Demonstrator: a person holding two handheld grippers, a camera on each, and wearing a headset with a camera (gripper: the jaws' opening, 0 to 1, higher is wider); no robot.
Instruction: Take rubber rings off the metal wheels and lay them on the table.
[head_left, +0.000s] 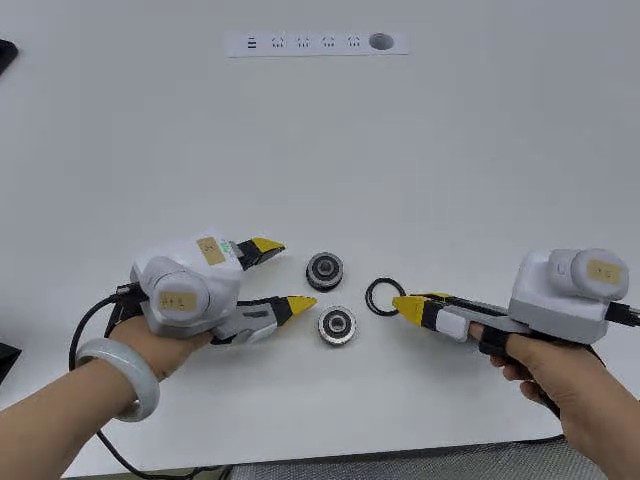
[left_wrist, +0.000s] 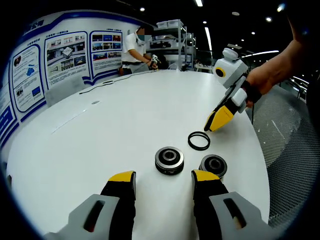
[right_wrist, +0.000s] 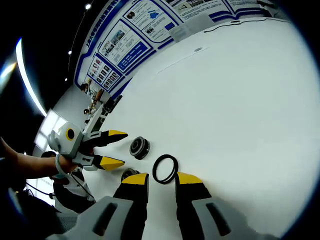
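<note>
Two metal wheels (head_left: 324, 270) (head_left: 337, 325) lie flat on the white table (head_left: 320, 150), and a loose black rubber ring (head_left: 384, 296) lies just right of them. My left gripper (head_left: 283, 274) is open to the left of the wheels, pointing at them. In the left gripper view, one wheel (left_wrist: 169, 159) sits just past my jaws, the other wheel (left_wrist: 213, 165) to its right, and the ring (left_wrist: 199, 140) beyond. My right gripper (head_left: 410, 307) points at the ring from the right. Its jaws are slightly apart with nothing between them, and the ring (right_wrist: 165, 168) lies just beyond its tips.
A white power strip (head_left: 316, 43) is set into the table at the far side. The table's near edge (head_left: 400, 452) runs under my hands, and a black cable (head_left: 85, 330) trails from the left gripper. A person (left_wrist: 134, 47) stands far across the room.
</note>
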